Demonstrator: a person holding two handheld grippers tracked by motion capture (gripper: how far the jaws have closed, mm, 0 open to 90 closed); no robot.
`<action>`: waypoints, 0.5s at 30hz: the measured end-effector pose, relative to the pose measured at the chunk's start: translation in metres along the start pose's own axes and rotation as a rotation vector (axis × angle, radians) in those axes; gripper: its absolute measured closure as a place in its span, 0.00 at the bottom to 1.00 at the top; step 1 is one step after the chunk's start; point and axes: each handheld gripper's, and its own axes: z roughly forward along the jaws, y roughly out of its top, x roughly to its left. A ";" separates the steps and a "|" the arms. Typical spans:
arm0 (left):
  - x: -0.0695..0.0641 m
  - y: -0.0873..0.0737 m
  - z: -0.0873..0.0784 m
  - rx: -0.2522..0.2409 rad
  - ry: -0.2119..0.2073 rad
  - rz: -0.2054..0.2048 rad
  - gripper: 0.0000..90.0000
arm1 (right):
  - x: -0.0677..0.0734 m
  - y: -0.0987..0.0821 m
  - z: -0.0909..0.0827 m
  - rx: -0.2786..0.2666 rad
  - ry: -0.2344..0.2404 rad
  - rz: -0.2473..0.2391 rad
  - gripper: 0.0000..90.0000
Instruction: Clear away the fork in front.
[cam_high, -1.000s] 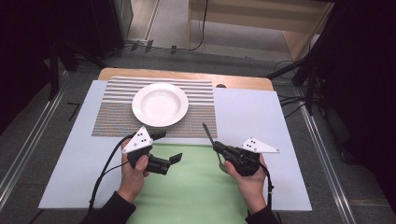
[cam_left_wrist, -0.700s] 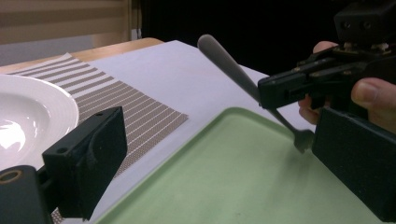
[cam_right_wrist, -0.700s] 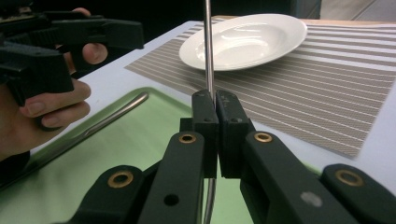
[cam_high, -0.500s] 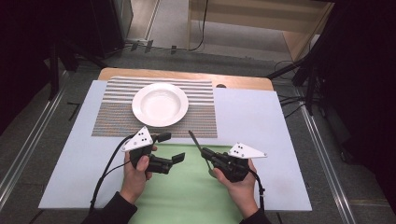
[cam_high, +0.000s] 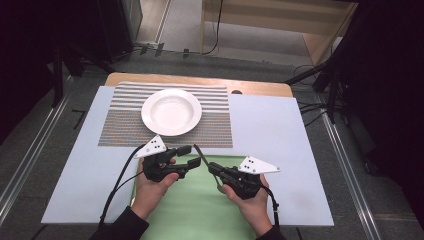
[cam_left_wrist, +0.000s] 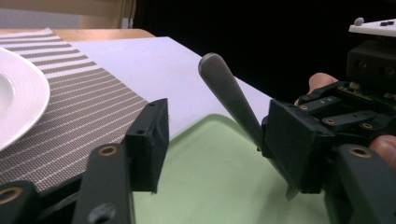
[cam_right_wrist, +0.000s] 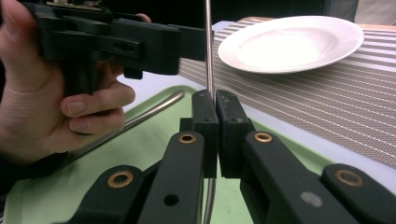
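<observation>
Dark surroundings are framing a wooden bench (cam_high: 260, 89) that is carrying a pale blue sheet (cam_high: 280, 135), one striped placemat (cam_high: 125, 127) and one green mat (cam_high: 200, 210) at the near edge. One white plate (cam_high: 171, 111) is sitting on the placemat, toward the far side.

At the left, the person's left hand (cam_high: 150, 190) is coming in from the bottom edge, wrapped around the left gripper (cam_high: 191, 155), which is pointing level toward the right over the far edge of the green mat. Its jaws have just been closing and are standing part open, with the handle of a piece of cutlery (cam_left_wrist: 229, 95) rising between them; in the left gripper view the handle is lying against one pad while the other pad is standing clear of it.

To the right, the right hand (cam_high: 250, 200) is holding the right gripper (cam_right_wrist: 211, 109) pointing left and away, toward the left gripper. Its jaws are pinched tight on the thin metal shaft of the cutlery. The cutlery's long axis is running from those jaws up and away toward the plate, tilted, with the rounded handle end uppermost. In the right gripper view a second metal utensil (cam_right_wrist: 140, 119) is lying flat on the green mat, beneath the left hand.
</observation>
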 end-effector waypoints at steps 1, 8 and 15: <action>0.000 0.000 0.001 0.001 -0.001 -0.005 0.47 | 0.001 0.000 0.000 0.001 0.004 0.001 0.96; -0.003 0.000 0.006 0.004 -0.035 -0.052 0.61 | 0.005 -0.002 0.003 0.006 0.021 -0.003 0.96; -0.002 0.000 0.008 0.018 -0.063 -0.093 0.74 | 0.007 -0.003 0.006 0.012 0.030 -0.008 0.96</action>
